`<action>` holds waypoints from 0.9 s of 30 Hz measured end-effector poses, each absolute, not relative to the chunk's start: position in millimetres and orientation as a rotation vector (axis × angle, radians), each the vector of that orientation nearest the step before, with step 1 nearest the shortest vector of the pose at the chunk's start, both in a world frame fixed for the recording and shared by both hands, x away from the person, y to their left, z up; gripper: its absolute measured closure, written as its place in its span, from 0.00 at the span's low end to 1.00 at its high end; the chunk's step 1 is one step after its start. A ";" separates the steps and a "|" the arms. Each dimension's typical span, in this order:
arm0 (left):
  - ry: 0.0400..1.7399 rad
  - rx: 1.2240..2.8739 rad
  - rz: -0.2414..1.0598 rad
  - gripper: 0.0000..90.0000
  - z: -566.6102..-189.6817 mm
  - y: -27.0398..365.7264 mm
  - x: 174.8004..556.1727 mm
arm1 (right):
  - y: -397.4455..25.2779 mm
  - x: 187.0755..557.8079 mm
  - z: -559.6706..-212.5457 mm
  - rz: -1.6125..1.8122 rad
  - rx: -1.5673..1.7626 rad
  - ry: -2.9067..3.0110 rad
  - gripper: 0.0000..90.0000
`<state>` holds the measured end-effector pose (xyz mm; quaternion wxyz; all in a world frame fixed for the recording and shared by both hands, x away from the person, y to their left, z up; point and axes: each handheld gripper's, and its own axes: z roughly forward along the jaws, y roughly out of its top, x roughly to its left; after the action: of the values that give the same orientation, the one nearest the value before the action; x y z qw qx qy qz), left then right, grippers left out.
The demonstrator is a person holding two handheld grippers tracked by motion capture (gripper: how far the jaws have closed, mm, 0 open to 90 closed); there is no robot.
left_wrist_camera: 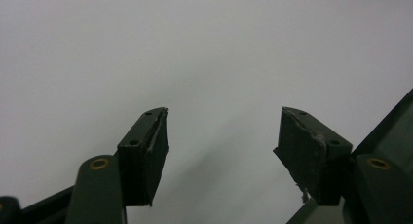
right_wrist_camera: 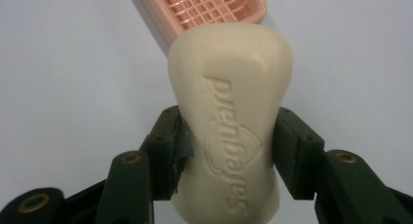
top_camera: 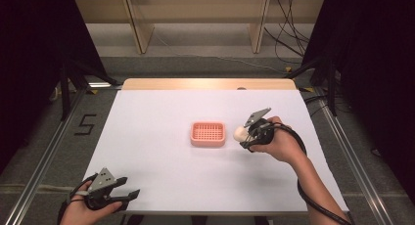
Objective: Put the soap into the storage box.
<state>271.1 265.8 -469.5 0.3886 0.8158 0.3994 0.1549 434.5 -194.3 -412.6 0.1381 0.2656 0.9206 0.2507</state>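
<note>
Obs. 1: your right gripper (top_camera: 246, 136) has the soap bar (top_camera: 240, 133) clamped between its fingers (right_wrist_camera: 163, 151), just to the right of the pink soap dish (top_camera: 208, 134) and not touching it. The bar looks to be carried clear of the white bench (top_camera: 161, 176), though the high view does not settle that. The hold is across the bar's narrow waist, which makes sense: the flared ends keep it from sliding out lengthwise, and the free end points toward the dish, ready to go in first.

Obs. 2: the dish sits near the middle of the bench with its grid tray empty (nothing in the way of the bar). My reading is that you are mid-carry, with the placing not yet done.

Obs. 3: your left gripper (top_camera: 128, 194) rests well away from the dish, down at the near left edge of the bench. Its fingers (left_wrist_camera: 146, 156) are spread wide with nothing between them; it appears parked to keep out of the carry.

View comparison: the right gripper view shows the grip itself, pads pressed on both flanks, the embossed lettering face-up, and the dish rim (right_wrist_camera: 243, 17) lying straight ahead beyond the bar. The high view gives the layout instead: the gap between bar and dish, and how far apart your two hands are.
</note>
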 end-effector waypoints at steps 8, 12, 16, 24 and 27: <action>1.019 2.076 0.397 0.39 -469.4 265.6 271.1 | -190.1 437.5 -412.3 0.727 0.757 2.668 0.56; 1.016 2.068 0.398 0.39 -469.9 265.5 271.2 | -188.5 437.9 -413.3 0.729 0.753 2.667 0.56; 1.015 2.075 0.396 0.39 -469.2 265.8 271.0 | -188.0 439.2 -414.1 0.730 0.758 2.666 0.56; 1.013 2.076 0.397 0.39 -469.2 265.8 271.1 | -185.4 441.1 -414.6 0.715 0.727 2.687 0.56; 1.004 2.083 0.409 0.39 -468.7 266.5 271.4 | -183.4 441.5 -414.7 0.714 0.721 2.681 0.56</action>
<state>271.4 266.5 -468.7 0.3865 0.8181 0.3945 0.1605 441.5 -183.4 -414.7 0.1372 0.2493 0.9264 0.2467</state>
